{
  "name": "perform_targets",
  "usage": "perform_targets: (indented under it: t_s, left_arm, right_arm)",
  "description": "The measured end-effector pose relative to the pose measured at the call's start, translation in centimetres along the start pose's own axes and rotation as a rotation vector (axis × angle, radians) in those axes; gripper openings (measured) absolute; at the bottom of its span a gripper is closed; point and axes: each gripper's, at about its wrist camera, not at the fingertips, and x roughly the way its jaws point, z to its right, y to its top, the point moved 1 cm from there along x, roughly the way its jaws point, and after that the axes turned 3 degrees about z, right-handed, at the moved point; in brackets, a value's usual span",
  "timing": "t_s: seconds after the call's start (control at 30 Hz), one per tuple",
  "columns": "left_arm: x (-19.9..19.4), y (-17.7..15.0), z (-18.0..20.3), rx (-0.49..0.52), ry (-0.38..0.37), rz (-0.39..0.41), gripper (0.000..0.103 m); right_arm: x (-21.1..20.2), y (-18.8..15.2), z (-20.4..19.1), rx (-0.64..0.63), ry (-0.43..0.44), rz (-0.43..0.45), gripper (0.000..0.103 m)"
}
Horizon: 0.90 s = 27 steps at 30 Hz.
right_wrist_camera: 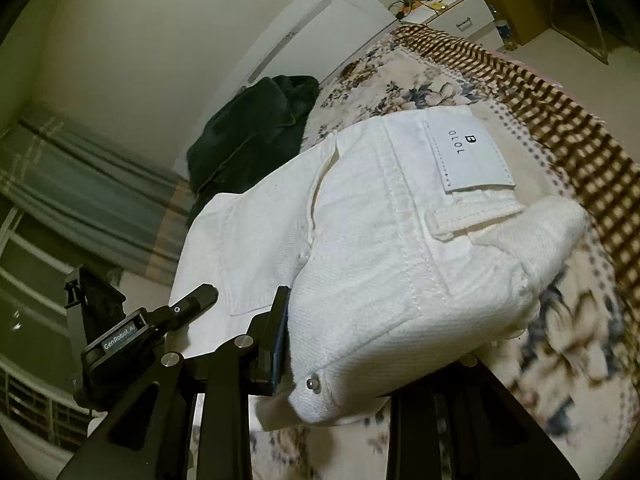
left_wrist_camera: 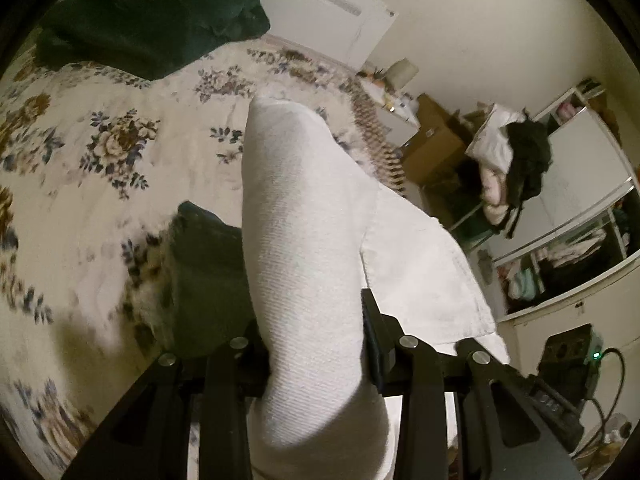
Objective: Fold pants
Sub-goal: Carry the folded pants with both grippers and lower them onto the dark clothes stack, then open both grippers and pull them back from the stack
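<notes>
White pants (left_wrist_camera: 304, 240) between both grippers' clamped jaws, above floral bedspread (left_wrist_camera: 80, 184).

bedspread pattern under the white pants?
Cream bedspread with blue-and-brown floral print and a brown checked border; the floral shows best in the left wrist view.

A home bedroom is showing here. A bed with a floral bedspread (left_wrist_camera: 80, 152) is filling the left of the left wrist view, a white headboard (left_wrist_camera: 320, 12) is standing at top centre, and an open wardrobe (left_wrist_camera: 568, 240) with hanging clothes is sitting at right. A nightstand (right_wrist_camera: 452, 8) is showing at upper right of the right wrist view.
</notes>
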Motion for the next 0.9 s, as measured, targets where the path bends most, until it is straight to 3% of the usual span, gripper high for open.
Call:
perform_targets:
  t_s: [0.13,0.2,0.37,0.4,0.43,0.47,0.5,0.53,0.57,0.6,0.7,0.9]
  left_arm:
    - [4.7,-0.6,-4.8,-0.024,0.042,-0.111,0.032]
    - [5.2,-1.5,-6.3,-0.055,0.046,-0.133,0.036]
    - [3.7,-3.2,-5.6,-0.026,0.117,-0.124,0.044]
    - [3.3,-3.3,-5.2,-0.015,0.13,-0.121,0.044]
    - [2.9,-3.5,-4.7,0.004,0.156,-0.116,0.046]
    - [2.4,-3.8,-4.1,0.027,0.196,-0.106,0.055]
    - [2.0,-3.8,-3.5,0.045,0.238,-0.096,0.072]
    - [1.5,-4.1,-2.9,0.064,0.27,-0.083,0.08]
    - [1.3,-4.3,-2.5,0.076,0.285,-0.073,0.089]
    - [0.9,-4.6,-1.9,0.092,0.295,-0.074,0.09]
    - [-0.3,-5.5,-0.1,0.123,0.326,-0.087,0.1]
    - [-4.4,-6.7,4.1,0.168,0.386,-0.033,0.1]
  right_arm:
    - [5.9,-1.0,1.9,0.034,-0.053,-0.057,0.03]
    - [7.6,-1.9,2.7,0.036,-0.075,-0.093,0.03]
    - [9.0,-3.0,3.2,0.002,-0.128,-0.175,0.035]
    - [9.0,-2.9,3.2,-0.004,-0.146,-0.191,0.04]
    - [8.8,-2.8,3.2,-0.015,-0.17,-0.213,0.043]
    - [8.6,-3.0,3.1,-0.027,-0.188,-0.233,0.05]
    - [8.3,-3.1,2.9,-0.042,-0.199,-0.255,0.059]
    - [7.7,-3.2,2.7,-0.051,-0.209,-0.261,0.066]
    - [6.9,-3.4,2.4,-0.063,-0.231,-0.258,0.08]
    - [6.1,-3.4,2.1,-0.081,-0.253,-0.255,0.087]
    - [3.6,-3.6,1.0,-0.127,-0.322,-0.24,0.09]
    - [-2.1,-3.5,-3.5,-0.345,-0.546,-0.108,0.1]
